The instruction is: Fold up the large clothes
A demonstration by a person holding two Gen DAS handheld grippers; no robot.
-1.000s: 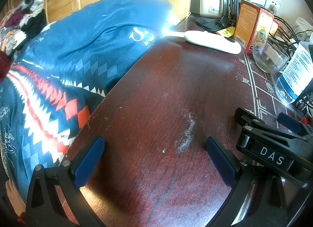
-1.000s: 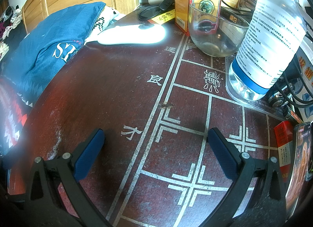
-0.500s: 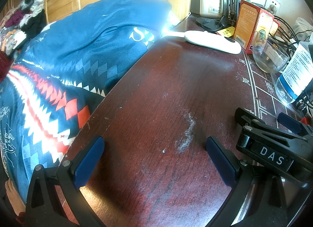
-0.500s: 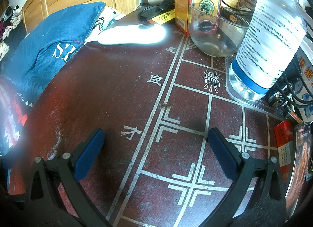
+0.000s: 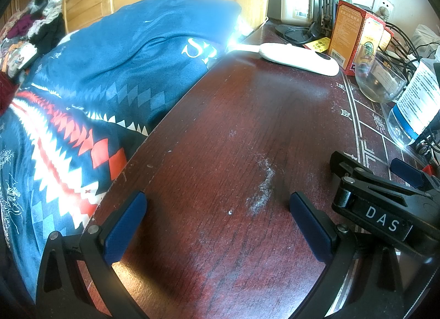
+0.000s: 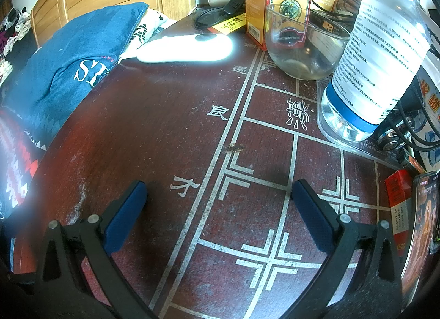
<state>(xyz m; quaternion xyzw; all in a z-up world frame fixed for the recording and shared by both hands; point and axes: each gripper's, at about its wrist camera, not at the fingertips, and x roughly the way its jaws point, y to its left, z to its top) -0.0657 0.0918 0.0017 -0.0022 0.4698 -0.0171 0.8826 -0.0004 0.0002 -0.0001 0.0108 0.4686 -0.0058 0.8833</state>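
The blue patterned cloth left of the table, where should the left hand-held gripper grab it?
Pinch the blue patterned cloth along its edge beside the table, coming from the table side with the open left hand-held gripper; there it drapes free rather than lying taut.

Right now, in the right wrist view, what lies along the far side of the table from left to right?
Blue patterned cloth → white device → orange box → glass bowl → water bottle.

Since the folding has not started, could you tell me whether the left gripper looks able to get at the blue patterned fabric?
Probably yes. The left gripper is open over bare table, and the blue patterned fabric lies just past the table's left edge with nothing between.
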